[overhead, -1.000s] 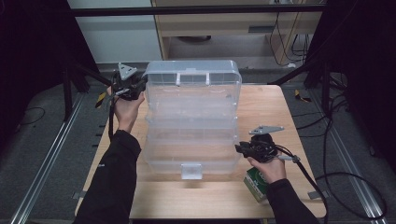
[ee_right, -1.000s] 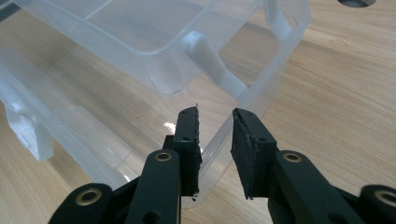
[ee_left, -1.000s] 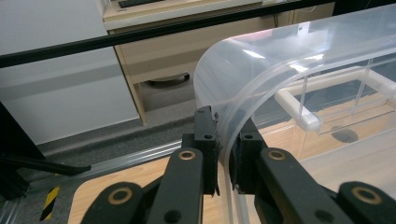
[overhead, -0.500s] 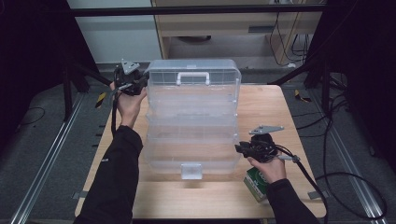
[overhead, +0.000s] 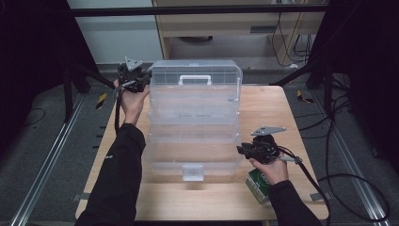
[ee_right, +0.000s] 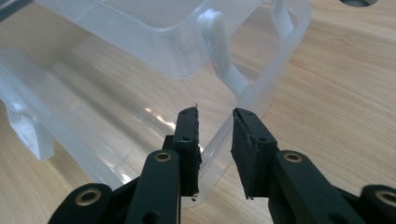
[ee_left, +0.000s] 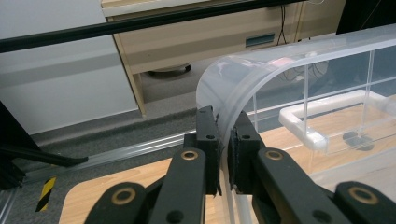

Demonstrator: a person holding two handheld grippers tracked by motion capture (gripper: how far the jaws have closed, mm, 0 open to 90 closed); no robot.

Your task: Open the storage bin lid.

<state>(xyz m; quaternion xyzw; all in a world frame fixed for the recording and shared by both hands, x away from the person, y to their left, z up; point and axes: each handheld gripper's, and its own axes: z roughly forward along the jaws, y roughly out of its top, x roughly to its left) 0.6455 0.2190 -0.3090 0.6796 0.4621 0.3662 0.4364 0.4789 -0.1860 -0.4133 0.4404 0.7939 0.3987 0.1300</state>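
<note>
High view, clear tiered storage box (overhead: 193, 127) fanned open mid-table, my left gripper (ee_left: 224, 149) clamped on its raised lid's (ee_left: 243, 84) far-left corner, my right gripper (ee_right: 215, 140) straddling the bottom tray's (ee_right: 116, 121) near-right rim, grip uncertain, 1 green carton (overhead: 258, 184) beside.

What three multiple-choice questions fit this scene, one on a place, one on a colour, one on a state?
1. Where is the green carton?
A beside the right hand
B on the lid
C on the floor
2. What colour is the lid's handle?
A red
B white
C black
3. How does the left gripper stand?
A wide open
B shut on nothing
C shut on the lid

Answers: A, it lies at the table's near right corner; B, it shows white through clear plastic; C, both pads pinch the lid's curved edge.
</note>
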